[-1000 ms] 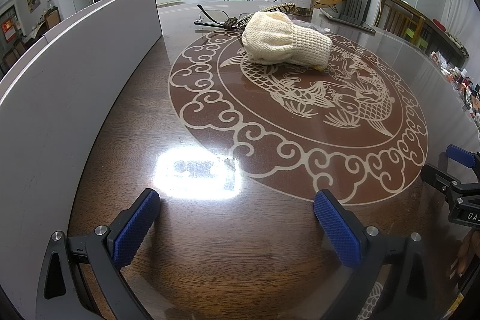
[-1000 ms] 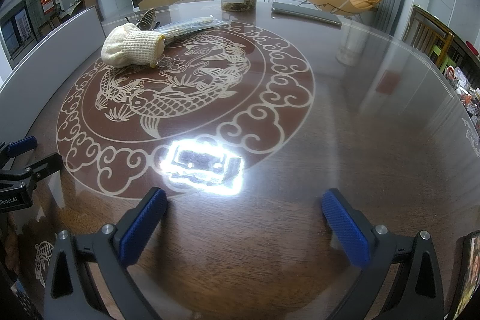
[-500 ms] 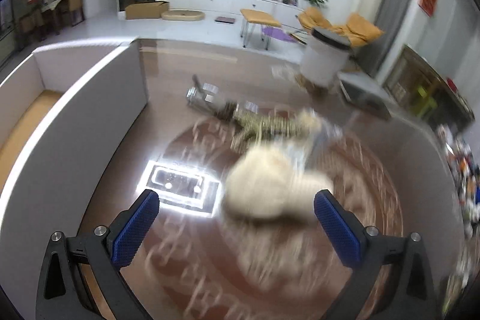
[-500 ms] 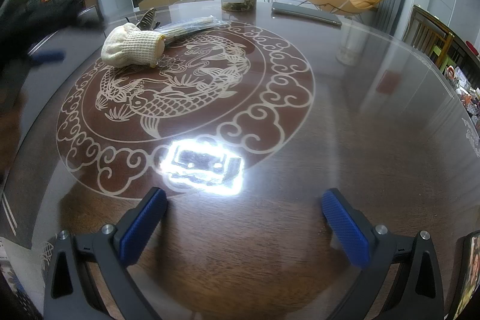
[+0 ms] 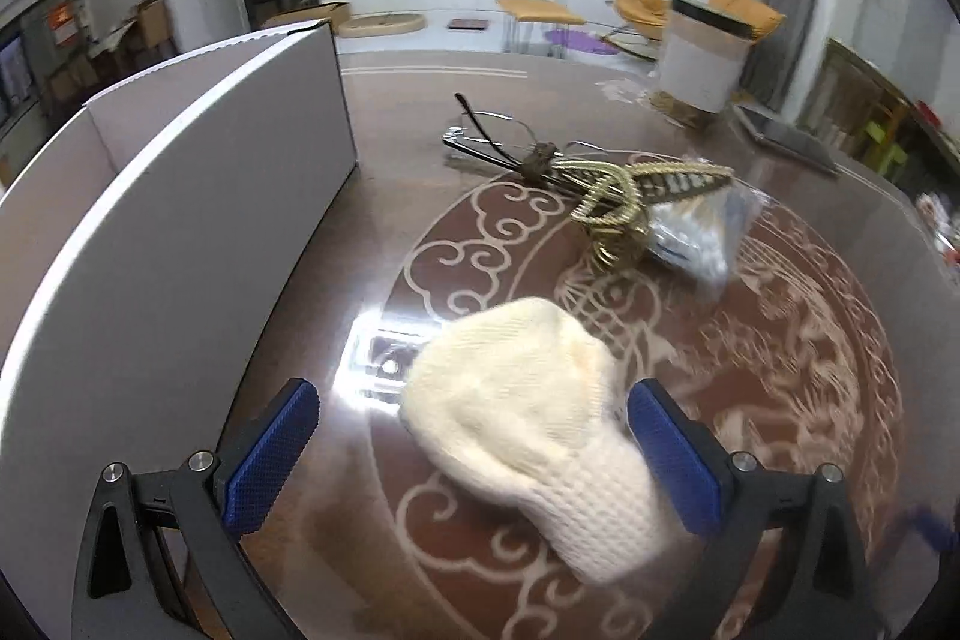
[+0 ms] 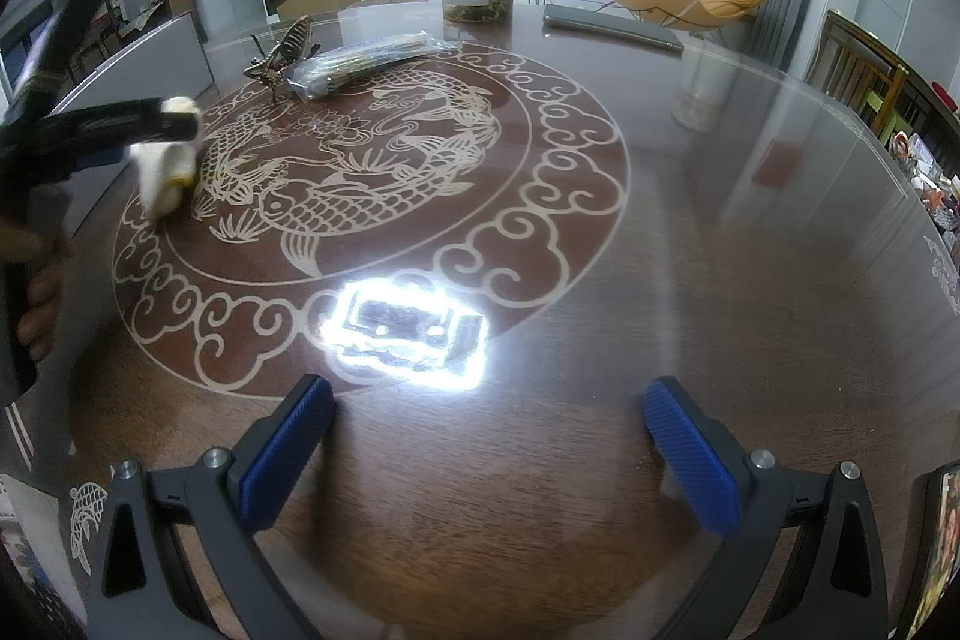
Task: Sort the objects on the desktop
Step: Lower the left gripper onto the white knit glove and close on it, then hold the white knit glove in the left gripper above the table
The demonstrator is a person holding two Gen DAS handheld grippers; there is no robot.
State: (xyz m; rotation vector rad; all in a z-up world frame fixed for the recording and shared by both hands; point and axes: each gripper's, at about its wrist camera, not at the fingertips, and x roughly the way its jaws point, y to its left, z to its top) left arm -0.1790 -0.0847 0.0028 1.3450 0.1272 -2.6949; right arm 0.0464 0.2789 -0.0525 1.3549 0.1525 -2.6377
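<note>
**Two claws spread, glove between the left pair**

Left wrist view: the left claw (image 5: 474, 451) stands wide open around the cream knit glove (image 5: 534, 436), pads clear of it. The glove lies on the worktop (image 5: 384, 172), long axis running from far-left to near-right. A white board (image 5: 180, 196) walls the left side. Beyond lie a woven insect ornament (image 5: 624, 196), a plastic bag (image 5: 702, 232) and a jar (image 5: 702, 58).

Right wrist view: the right claw (image 6: 486, 454) gapes over bare wood; the glove (image 6: 171, 160) sits far left.

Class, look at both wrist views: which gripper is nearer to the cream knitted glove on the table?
Left. The left gripper has its open fingers on either side of the cream knitted glove. The right gripper stays far back near the table's edge, open and empty.
</note>
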